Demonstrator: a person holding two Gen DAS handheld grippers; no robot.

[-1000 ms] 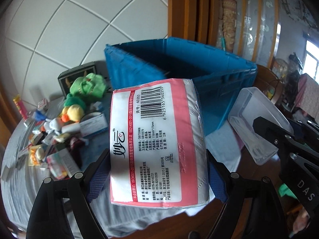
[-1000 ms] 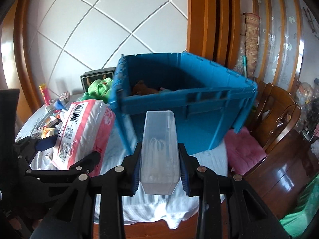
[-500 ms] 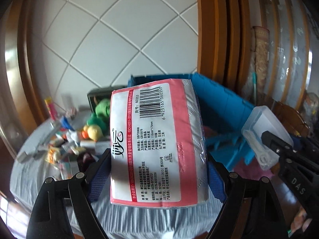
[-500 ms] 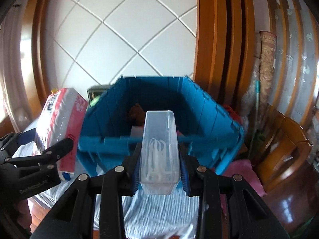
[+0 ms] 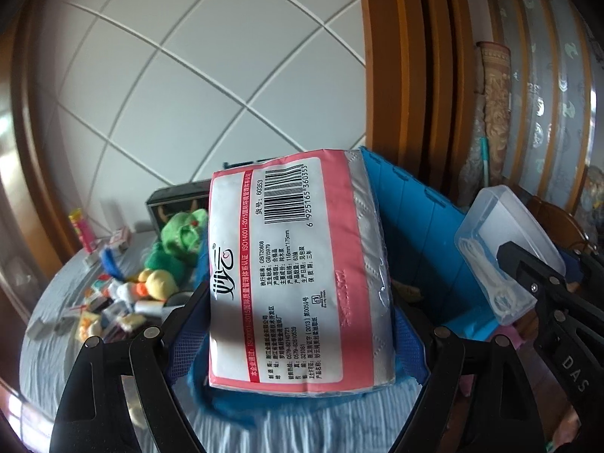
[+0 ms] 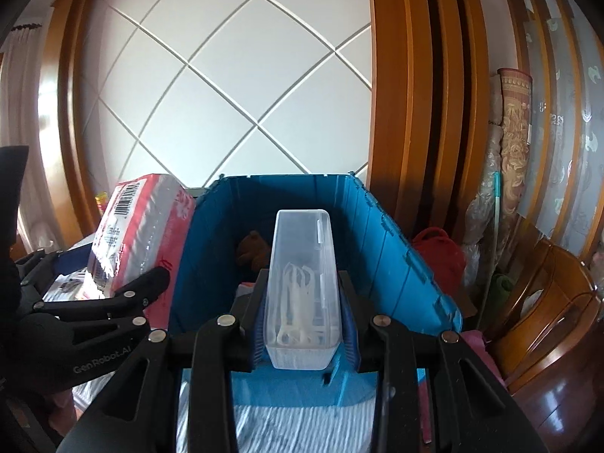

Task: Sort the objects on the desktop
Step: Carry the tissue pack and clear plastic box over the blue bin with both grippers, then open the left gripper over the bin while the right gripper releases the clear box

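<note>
My left gripper [image 5: 298,321] is shut on a pink-and-white tissue pack [image 5: 298,264], held above the near left rim of the blue bin [image 5: 422,241]. The pack also shows in the right wrist view [image 6: 139,234]. My right gripper [image 6: 302,324] is shut on a clear plastic box [image 6: 302,283] with white pieces inside, held over the near edge of the blue bin [image 6: 396,256]. The clear box also shows at the right of the left wrist view [image 5: 506,241]. A brown plush toy [image 6: 253,249] lies inside the bin.
A pile of small items, a green plush [image 5: 181,238] and a yellow duck toy [image 5: 160,283] lie on the grey cloth-covered table [image 5: 56,309] left of the bin. A dark box [image 5: 173,204] stands behind them. Wooden chairs [image 6: 547,302] and a red bag [image 6: 438,253] stand right.
Both grippers have risen and moved forward with their loads. The bin's inside now shows from above, and the clear box stands over its near edge.
</note>
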